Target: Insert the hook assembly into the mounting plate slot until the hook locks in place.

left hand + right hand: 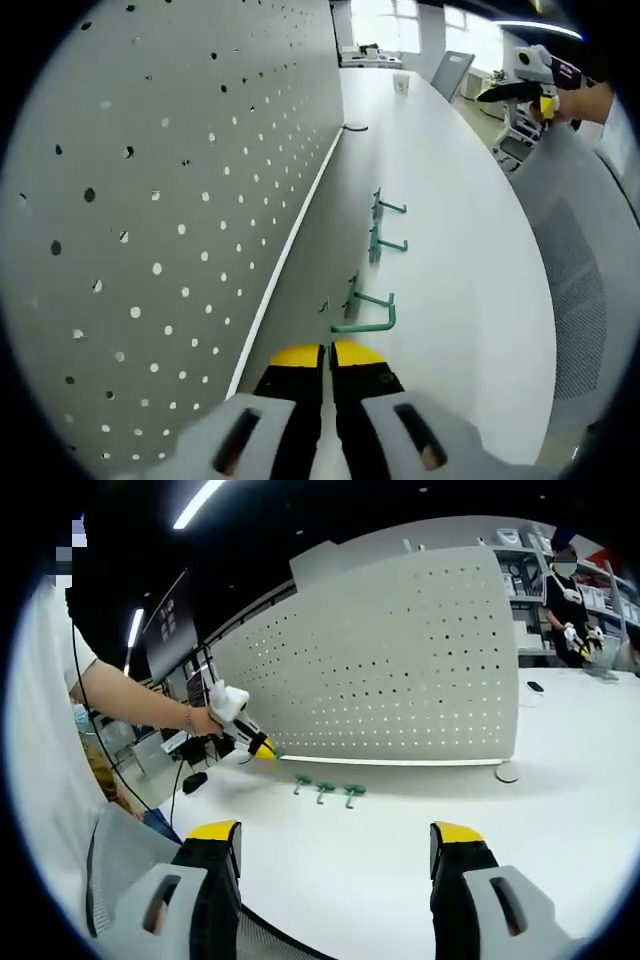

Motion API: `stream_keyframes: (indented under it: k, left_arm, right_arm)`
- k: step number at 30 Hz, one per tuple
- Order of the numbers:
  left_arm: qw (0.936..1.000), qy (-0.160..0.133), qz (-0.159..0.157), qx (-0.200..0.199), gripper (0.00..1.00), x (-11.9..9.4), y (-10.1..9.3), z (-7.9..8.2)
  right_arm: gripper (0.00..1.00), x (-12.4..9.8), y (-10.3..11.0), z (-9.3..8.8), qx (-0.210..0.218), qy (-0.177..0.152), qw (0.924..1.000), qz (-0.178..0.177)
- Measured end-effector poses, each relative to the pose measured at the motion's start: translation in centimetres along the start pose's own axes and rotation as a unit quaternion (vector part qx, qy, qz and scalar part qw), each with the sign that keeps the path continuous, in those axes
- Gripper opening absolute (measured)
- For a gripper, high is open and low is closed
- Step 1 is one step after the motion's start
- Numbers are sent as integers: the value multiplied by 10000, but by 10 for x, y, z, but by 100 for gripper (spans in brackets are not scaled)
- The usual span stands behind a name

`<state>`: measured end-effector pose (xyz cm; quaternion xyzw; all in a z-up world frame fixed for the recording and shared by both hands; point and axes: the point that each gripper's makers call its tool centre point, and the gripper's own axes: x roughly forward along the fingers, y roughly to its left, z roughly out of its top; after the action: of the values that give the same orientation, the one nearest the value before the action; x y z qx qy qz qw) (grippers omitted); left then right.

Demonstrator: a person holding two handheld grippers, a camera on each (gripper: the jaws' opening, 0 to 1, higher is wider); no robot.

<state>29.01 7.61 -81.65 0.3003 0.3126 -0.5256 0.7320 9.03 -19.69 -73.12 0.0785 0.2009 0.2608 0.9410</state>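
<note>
The grey pegboard stands upright on the white table; it is also in the right gripper view. Several green hooks lie in a row beside its base. My left gripper has its yellow tips pressed shut, low by the board's bottom edge. The nearest hook sits just beyond those tips; I cannot tell whether it touches them. A hand holds the left gripper at the board's lower left corner. My right gripper is wide open and empty, well back from the hooks.
A grey mesh chair back stands off the table's near edge. A paper cup and a dark cable are farther along the table. The board's round foot rests at its right end. A person stands behind.
</note>
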Motion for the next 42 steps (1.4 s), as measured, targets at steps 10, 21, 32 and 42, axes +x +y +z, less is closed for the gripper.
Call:
stream_keyframes:
  k: [10, 21, 32, 42]
  left_arm:
    - [9972, -548, 251, -445, 2, -17, 0, 18]
    - [9922, -990, 507, -557, 2, -36, -1, 33]
    - [9852, -1463, 566, -691, 2, -48, -16, 52]
    - [9705, -2043, 1002, -802, 2, -68, -21, 70]
  right_arm:
    - [74, 2, 5, 4, -12, -72, 9999, 70]
    - [74, 2, 6, 12, 52, -221, 9997, 99]
    - [74, 3, 9, 17, -2, -269, 9995, 163]
    - [74, 3, 12, 21, -13, -317, 9993, 194]
